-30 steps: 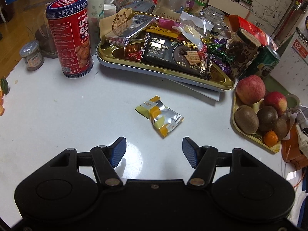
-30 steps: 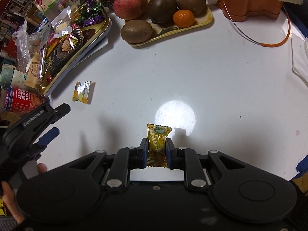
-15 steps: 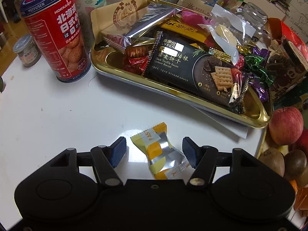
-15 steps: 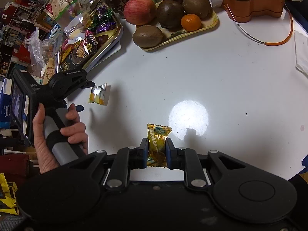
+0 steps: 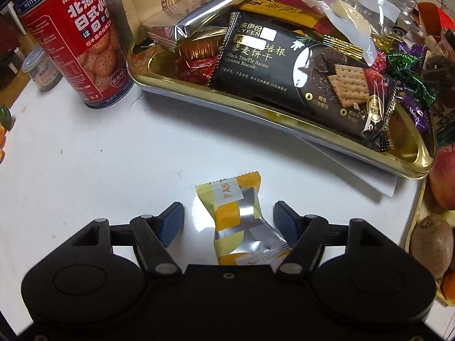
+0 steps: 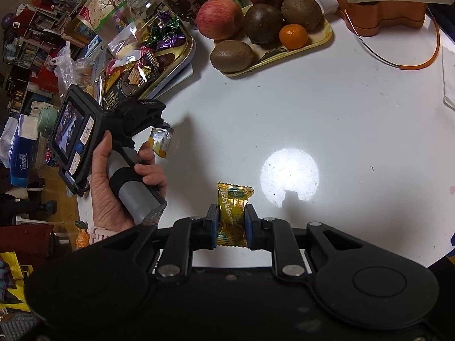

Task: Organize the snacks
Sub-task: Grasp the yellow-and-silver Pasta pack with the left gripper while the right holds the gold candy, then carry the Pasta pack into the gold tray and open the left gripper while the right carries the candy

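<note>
- The left claw [image 5: 229,221] is pointing steeply down at the white desk [image 5: 93,164], its jaws opening wide, with a yellow-and-silver snack packet [image 5: 240,221] lying flat between the blue pads; the right pad is just beside the packet's edge, and whether it is touching cannot be told, while the left pad is standing clear of it.
- The right claw [image 6: 231,226] is clamping tight on a gold-wrapped candy [image 6: 231,213], the two pads pressing its sides and the top of the wrapper sticking out past the fingertips over the desk.
- To the left of the right claw, a hand [image 6: 125,190] is gripping the handle of the left claw, whose tip is sitting over the yellow-and-silver packet.
- Just beyond the left claw and the packet, a gold tray [image 5: 284,119] is sitting on the desk, piled with snacks: a black biscuit pack [image 5: 298,76] lying across the middle, a silver foil pack [image 5: 210,25] behind it, and purple and green candies [image 5: 409,85] at the right end.
- Beyond and to the left of the left claw, a red biscuit tin [image 5: 76,39] is standing upright beside the tray's left end.
- Far ahead of the right claw, a yellow fruit tray [image 6: 327,35] is holding apples, kiwis and a small orange.
</note>
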### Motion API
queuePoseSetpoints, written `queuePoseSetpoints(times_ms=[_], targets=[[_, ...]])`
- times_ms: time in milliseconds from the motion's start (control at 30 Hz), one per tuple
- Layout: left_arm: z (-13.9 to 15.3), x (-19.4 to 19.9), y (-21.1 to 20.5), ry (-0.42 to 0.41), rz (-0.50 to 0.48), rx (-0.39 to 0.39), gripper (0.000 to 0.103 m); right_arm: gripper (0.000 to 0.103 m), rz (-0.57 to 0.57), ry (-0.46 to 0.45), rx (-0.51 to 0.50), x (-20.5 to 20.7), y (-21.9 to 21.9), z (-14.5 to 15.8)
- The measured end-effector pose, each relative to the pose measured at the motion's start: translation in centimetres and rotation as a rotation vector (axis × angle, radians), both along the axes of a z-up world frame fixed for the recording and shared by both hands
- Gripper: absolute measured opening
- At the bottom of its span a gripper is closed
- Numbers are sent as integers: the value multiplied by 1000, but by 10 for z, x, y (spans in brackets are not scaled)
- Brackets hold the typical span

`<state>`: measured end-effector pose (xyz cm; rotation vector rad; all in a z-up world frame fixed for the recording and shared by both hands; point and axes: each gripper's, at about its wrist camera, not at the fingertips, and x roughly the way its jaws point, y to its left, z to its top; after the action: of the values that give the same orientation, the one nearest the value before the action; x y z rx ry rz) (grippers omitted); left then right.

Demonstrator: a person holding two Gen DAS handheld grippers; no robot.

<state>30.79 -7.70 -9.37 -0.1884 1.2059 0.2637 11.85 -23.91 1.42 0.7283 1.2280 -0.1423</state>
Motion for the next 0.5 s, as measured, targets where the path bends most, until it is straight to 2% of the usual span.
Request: queuePoseSetpoints(times_ms=[33, 67, 100, 133, 300, 500], targets=[[0, -1, 0, 4, -8, -7, 70, 20, -3, -2, 1, 0, -1, 0], [1, -1, 0, 4, -17, -14, 63, 20, -7, -4, 0, 0, -3, 0], [3, -1, -1, 0, -31, -12, 51, 20, -10, -5, -3, 0, -4, 0], [5, 3, -2, -4, -48, -15, 43, 20, -17, -5, -7, 0, -5, 1], [14, 9, 6, 3, -66, -76, 41, 20, -41, -2, 3, 0, -10, 0], [31, -5, -4, 6, -132, -5, 41, 20, -42, -9, -17, -2, -9, 3]])
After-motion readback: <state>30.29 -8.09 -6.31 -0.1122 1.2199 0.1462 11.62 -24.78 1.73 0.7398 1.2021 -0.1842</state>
